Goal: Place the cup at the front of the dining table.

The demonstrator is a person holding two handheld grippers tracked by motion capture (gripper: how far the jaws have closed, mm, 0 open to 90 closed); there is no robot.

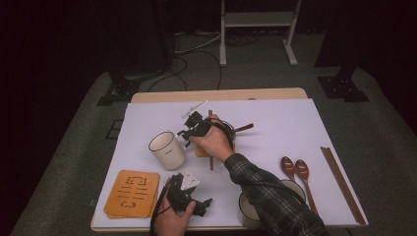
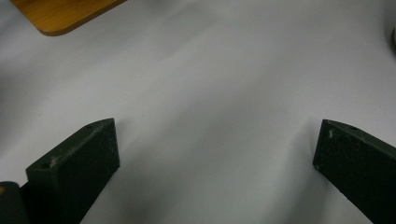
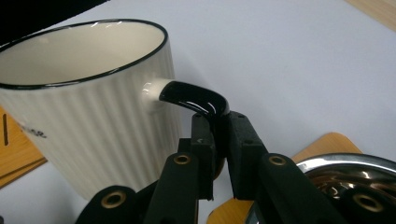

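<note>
White sheeting is covering the table [image 1: 295, 123], with dark floor and a metal frame lying beyond the far edge. Nearest, at the near edge left of centre, the left gripper [image 1: 196, 204] is resting low over bare sheet, its jaws standing wide apart with nothing between them; the left gripper view is showing a corner of the wooden coaster [image 2: 60, 16] lying just beyond. That coaster [image 1: 133, 193] is sitting at the near left. Near right, a second cup [image 1: 295, 186] is peeking out behind the plaid sleeve, and two brown spoons [image 1: 295, 169] and a pair of chopsticks [image 1: 342, 184] are lying beside it. Farther in, mid-table, the right gripper [image 1: 189, 133] is clamping its jaws tight on the dark handle [image 3: 196, 98] of the ribbed white mug [image 1: 167, 150], which is standing upright left of the hand. Just right of the gripper, a shiny metal bowl [image 3: 345, 175] is sitting on another wooden coaster [image 3: 327, 144].
</note>
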